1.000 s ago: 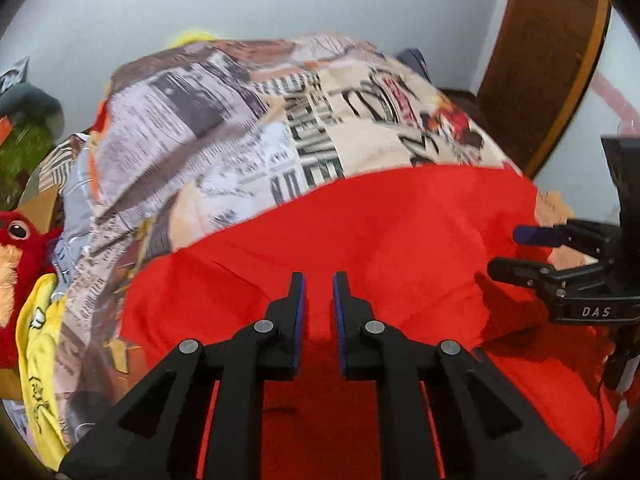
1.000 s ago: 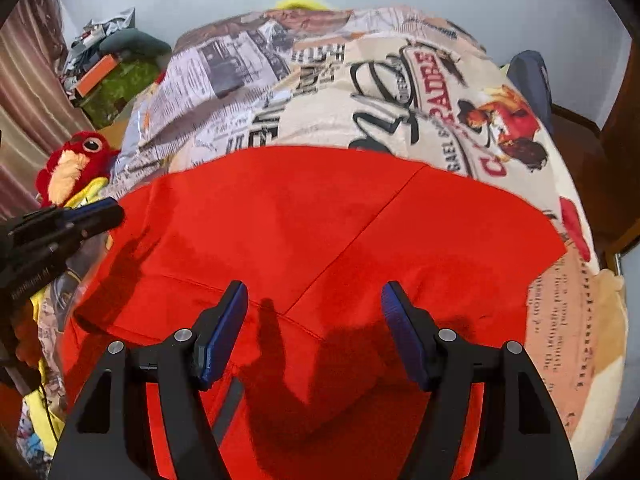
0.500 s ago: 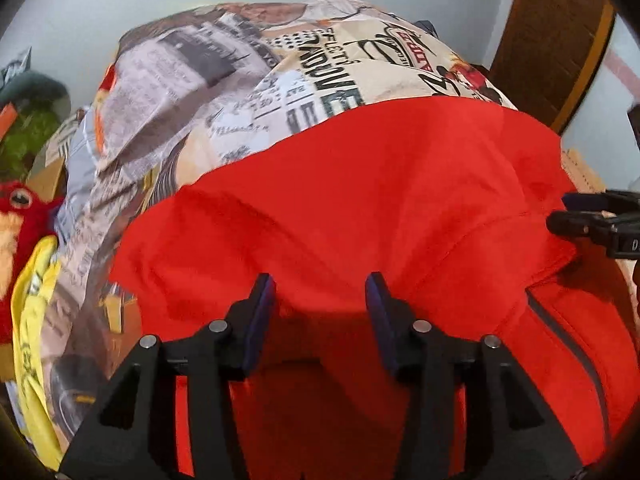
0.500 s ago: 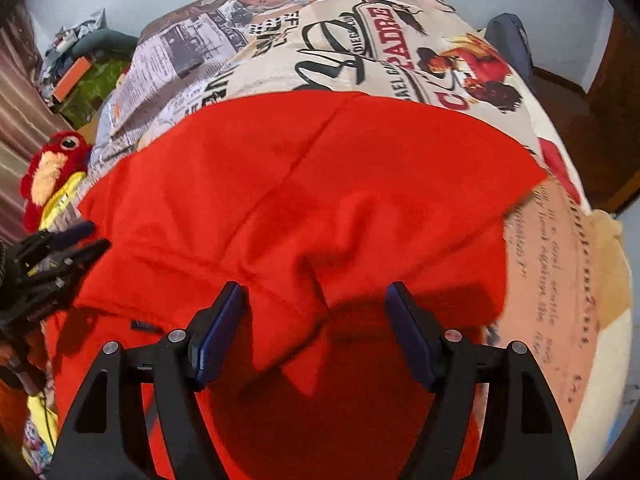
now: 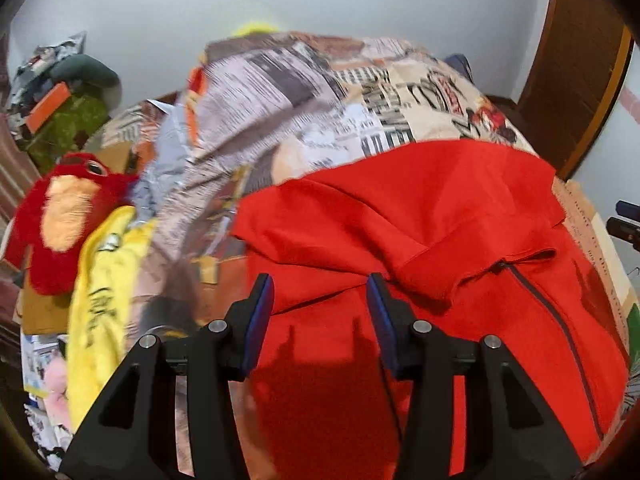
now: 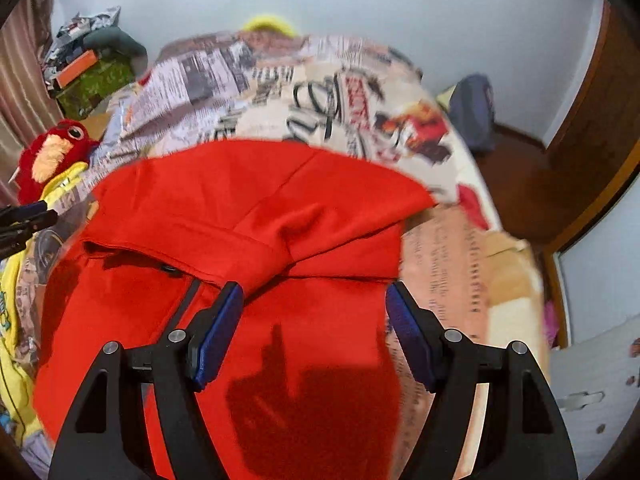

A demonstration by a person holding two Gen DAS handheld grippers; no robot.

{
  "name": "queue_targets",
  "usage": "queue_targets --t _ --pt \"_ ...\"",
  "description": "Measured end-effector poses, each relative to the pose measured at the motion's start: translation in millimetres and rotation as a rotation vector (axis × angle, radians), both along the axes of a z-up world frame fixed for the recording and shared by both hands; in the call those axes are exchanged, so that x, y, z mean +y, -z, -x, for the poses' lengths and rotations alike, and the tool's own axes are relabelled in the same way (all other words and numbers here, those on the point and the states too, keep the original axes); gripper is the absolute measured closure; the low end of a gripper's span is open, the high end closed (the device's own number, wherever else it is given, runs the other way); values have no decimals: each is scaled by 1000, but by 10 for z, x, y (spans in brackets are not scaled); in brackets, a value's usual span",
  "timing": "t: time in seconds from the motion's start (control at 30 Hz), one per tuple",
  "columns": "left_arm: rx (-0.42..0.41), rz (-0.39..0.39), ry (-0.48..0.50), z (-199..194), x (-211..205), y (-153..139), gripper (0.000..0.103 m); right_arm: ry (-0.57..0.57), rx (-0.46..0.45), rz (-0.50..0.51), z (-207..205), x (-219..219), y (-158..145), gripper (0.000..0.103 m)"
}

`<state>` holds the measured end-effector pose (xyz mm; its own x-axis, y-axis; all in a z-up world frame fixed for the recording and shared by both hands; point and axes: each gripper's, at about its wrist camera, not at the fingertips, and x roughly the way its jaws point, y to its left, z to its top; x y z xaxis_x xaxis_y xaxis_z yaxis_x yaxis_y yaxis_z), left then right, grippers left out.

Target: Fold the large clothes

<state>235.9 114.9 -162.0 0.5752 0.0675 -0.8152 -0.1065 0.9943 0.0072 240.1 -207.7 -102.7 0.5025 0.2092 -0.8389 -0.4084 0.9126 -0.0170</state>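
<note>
The left gripper had its jaws standing partly apart with nothing between the blue pads; they hung clear above the red jacket, which lay directly below and ahead of them. The right gripper had its jaws spread wider, likewise gripping nothing, with the same red jacket spread beneath and ahead of them.

Just ahead of both sets of jaws, the jacket's upper part lay doubled back over its lower part, the folded edge running across right at the fingertips. A dark zipper ran down the lower layer to the right of the left jaws; in the right wrist view the zipper showed just left of the right jaws. Each gripper threw a shadow on the red cloth under its jaws.

The jacket rested on a bed covered by a newspaper-print bedspread, which stretched away beyond the jaws to a pale wall. Far to the left of the left jaws sat a red plush toy with a yellow cloth beside it. The tip of the right gripper showed at the right edge of the left wrist view.
</note>
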Motion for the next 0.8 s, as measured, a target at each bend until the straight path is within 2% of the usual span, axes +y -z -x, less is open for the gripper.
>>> queue_targets --t 0.2,0.27,0.33,0.43,0.63,0.8 --pt "-41 9 -16 471 194 -317 44 0 -81 -16 308 -99 -297 31" --pt "-34 30 -19 602 271 -337 36 2 -94 -26 392 -169 -338 25" --pt "-12 76 -25 731 348 -278 35 13 -95 -36 467 -243 -326 24" --pt "58 155 -48 847 434 -47 35 23 -61 -32 539 -317 -219 24" --pt "219 353 -87 1028 580 651 35 61 47 -17 632 -504 116 24" --pt "306 435 -84 1080 528 1034 35 111 153 -38 673 -691 425 24"
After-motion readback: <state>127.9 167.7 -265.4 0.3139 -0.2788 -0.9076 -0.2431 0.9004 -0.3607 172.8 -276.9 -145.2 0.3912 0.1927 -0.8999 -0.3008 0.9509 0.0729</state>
